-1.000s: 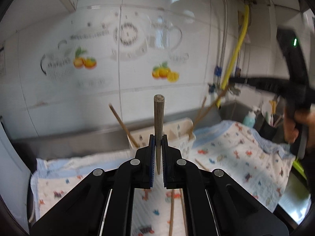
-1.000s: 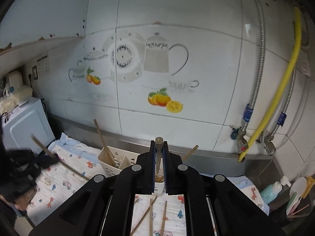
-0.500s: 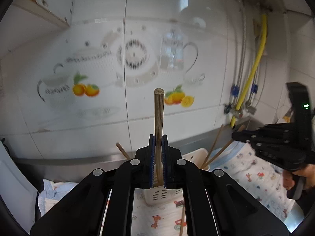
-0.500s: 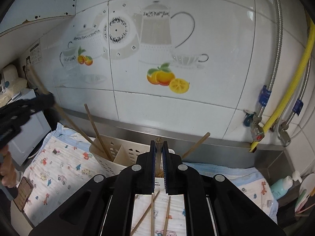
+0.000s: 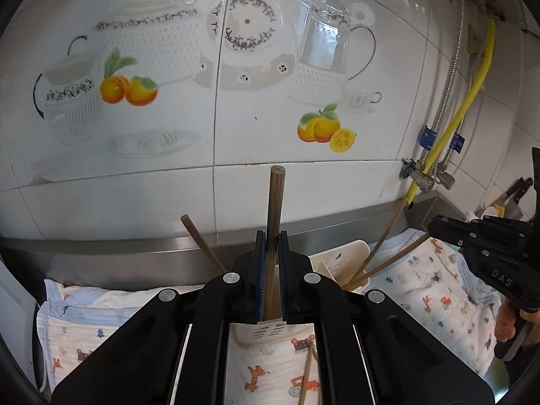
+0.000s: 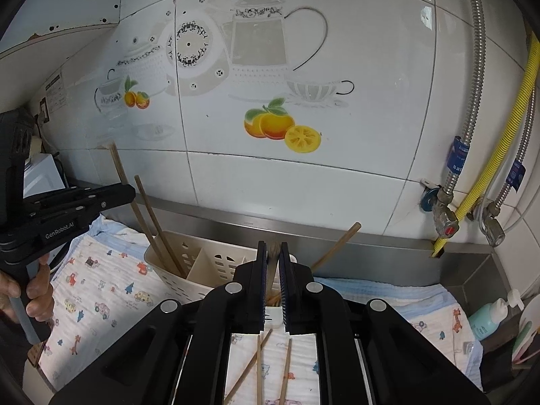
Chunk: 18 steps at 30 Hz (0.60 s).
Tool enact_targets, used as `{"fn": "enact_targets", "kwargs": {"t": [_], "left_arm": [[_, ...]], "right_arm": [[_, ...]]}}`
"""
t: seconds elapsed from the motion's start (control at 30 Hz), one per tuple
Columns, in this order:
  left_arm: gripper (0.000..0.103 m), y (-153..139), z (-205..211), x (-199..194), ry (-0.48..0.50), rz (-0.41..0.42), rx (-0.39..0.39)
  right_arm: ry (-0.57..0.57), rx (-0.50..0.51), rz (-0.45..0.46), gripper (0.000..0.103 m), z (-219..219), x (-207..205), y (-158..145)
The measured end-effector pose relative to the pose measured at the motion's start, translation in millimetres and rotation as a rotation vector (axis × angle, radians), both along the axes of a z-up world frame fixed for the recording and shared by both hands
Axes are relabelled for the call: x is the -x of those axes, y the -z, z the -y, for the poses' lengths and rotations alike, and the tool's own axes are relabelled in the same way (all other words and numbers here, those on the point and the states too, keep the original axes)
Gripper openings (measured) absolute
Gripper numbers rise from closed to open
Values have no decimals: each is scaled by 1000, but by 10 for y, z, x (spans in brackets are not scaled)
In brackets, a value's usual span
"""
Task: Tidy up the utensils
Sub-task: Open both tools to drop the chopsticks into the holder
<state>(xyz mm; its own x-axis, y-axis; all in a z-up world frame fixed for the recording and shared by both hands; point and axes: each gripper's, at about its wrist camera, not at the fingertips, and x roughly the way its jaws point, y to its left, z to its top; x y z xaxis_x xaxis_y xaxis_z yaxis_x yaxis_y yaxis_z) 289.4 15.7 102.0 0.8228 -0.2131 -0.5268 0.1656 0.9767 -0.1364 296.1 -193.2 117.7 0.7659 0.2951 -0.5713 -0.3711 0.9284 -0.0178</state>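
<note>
My left gripper [image 5: 271, 236] is shut on a wooden chopstick [image 5: 276, 195] that stands upright between its pads, its lower end at the white slotted basket [image 5: 352, 253]. In the right wrist view the left gripper [image 6: 130, 193] holds that chopstick [image 6: 116, 160] slanting into the left compartment of the basket [image 6: 189, 253], beside another chopstick [image 6: 148, 206]. My right gripper [image 6: 272, 248] is shut on a second chopstick [image 6: 272, 253]. In the left wrist view the right gripper [image 5: 433, 227] holds its chopstick [image 5: 388, 261] with the low end in the basket's right side.
Several loose chopsticks [image 6: 258, 364] lie on the printed cloth [image 6: 101, 290] before the basket. One chopstick [image 6: 337, 241] leans out to the right. A tiled wall and steel ledge [image 6: 337, 236] stand close behind. Pipes [image 6: 472, 185] and a soap bottle [image 6: 486, 317] are at right.
My left gripper has swung with its chopstick over to the basket, close to the wall. The right gripper sank toward the basket with its chopstick, then stayed still.
</note>
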Motion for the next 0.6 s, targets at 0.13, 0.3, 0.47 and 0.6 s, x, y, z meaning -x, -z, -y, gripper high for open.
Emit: {"fn": "enact_targets", "kwargs": {"t": [0.13, 0.3, 0.47, 0.6], "left_arm": [[8, -29, -23, 9, -9, 12, 9], [9, -142, -86, 178, -14, 53, 9], [9, -244, -151, 445, -31, 100, -5], [9, -231, -179, 698, -18, 114, 1]], "right_arm": [[2, -8, 16, 8, 22, 27, -21], [8, -17, 49, 13, 75, 155, -95], [2, -34, 81, 15, 159, 469, -110], [-1, -23, 86, 15, 201, 737, 20]]}}
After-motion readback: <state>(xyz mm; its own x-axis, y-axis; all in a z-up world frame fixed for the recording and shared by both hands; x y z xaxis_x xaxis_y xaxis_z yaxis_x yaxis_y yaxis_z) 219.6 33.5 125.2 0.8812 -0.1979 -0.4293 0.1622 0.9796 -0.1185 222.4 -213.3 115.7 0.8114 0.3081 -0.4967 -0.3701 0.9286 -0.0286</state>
